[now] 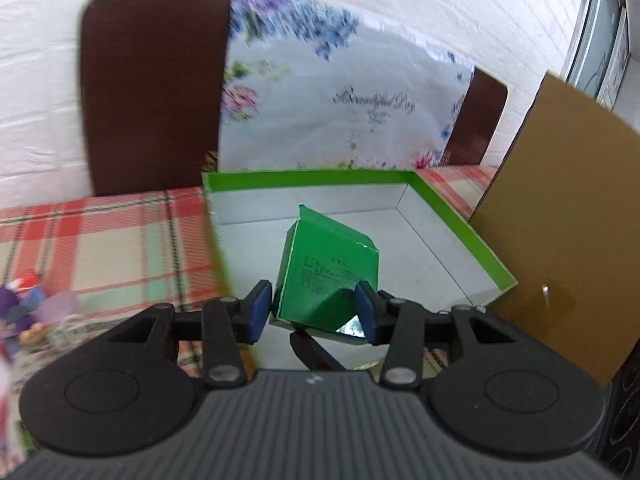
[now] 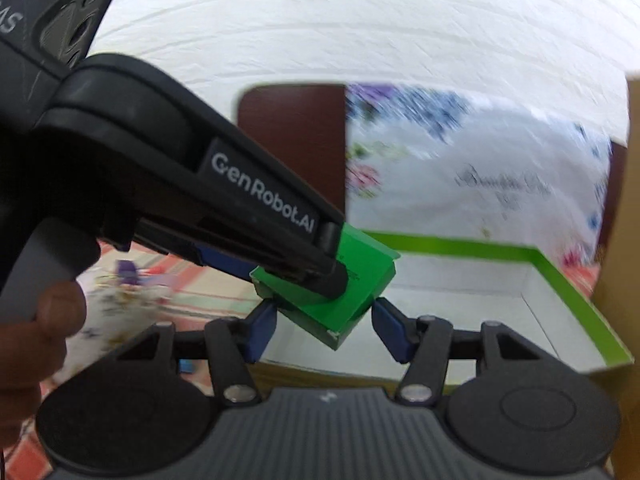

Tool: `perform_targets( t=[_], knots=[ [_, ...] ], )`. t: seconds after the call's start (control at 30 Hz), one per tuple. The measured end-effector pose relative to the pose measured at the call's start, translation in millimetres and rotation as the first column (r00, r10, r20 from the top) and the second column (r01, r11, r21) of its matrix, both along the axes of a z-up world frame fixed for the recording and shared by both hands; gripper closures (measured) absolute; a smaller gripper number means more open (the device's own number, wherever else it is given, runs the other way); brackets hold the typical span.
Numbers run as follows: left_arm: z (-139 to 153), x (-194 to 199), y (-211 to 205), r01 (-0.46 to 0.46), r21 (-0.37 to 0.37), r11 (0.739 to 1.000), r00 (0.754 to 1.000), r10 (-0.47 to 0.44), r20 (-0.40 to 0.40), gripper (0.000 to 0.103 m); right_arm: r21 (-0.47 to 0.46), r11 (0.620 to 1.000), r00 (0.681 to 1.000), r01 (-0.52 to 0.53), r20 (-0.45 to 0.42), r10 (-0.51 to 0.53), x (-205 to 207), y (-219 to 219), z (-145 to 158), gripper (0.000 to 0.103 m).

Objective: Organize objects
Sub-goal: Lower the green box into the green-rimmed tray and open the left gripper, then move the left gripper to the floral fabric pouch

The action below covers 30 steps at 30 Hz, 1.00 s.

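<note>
A small green carton [image 1: 332, 272] is held in my left gripper [image 1: 314, 312], whose blue pads press its two sides. It hangs above the open green-rimmed box [image 1: 460, 216] with a white inside. In the right wrist view the left gripper [image 2: 320, 276] comes in from the left, clamped on the same green carton [image 2: 356, 296]. My right gripper [image 2: 324, 330] is open just below the carton, one pad on each side, with small gaps to it. The green-rimmed box [image 2: 560, 280] lies behind it.
A plaid tablecloth [image 1: 112, 248] covers the table. A brown cardboard panel [image 1: 560, 216] stands right of the box. A floral bag [image 1: 328, 112] and brown chair backs [image 1: 152, 92] are behind. Small purple items [image 1: 24, 308] lie at left.
</note>
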<state>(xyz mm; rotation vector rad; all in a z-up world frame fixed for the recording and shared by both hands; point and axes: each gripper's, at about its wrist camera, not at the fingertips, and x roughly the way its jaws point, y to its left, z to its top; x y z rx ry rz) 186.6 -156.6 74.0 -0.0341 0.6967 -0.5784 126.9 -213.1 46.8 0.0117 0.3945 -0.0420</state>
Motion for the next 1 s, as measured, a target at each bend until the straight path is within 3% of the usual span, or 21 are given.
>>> perform_targets(
  t=[0.17, 0.33, 0.4, 0.5, 0.63, 0.77, 1.0],
  knots=[
    [-14, 3, -10, -0.033, 0.060, 0.998, 0.999, 0.035, -0.030, 0.055, 0.050, 0.998, 0.999, 0.043, -0.020, -0.042, 4, -12, -19, 0.039],
    [1, -16, 5, -0.042, 0.059, 0.997, 0.999, 0.042, 0.005, 0.051, 0.053, 0.998, 0.999, 0.038, 0.019, -0.039, -11, -4, -18, 0.037],
    [10, -31, 14, -0.079, 0.068, 0.995, 0.996, 0.076, 0.047, 0.037, 0.054, 0.998, 0.999, 0.040, 0.034, -0.042, -24, 5, -16, 0.037],
    [19, -51, 34, -0.123, 0.085, 0.989, 0.991, 0.117, 0.067, 0.037, 0.070, 0.997, 0.998, 0.029, 0.051, -0.033, -40, 13, -12, 0.037],
    [12, -72, 70, -0.193, 0.099, 0.976, 0.981, 0.193, 0.017, 0.037, 0.071, 0.997, 0.998, -0.019, 0.064, 0.014, -56, 30, -7, 0.037],
    [-4, -88, 110, -0.289, 0.149, 0.946, 0.954, 0.297, -0.035, 0.035, 0.077, 0.994, 0.996, -0.083, 0.036, 0.081, -64, 51, -6, 0.037],
    [-20, -98, 183, -0.423, 0.149, 0.894, 0.894, 0.439, -0.089, 0.037, 0.064, 0.973, 0.974, -0.221, -0.035, 0.224, -60, 101, -11, 0.038]
  ],
)
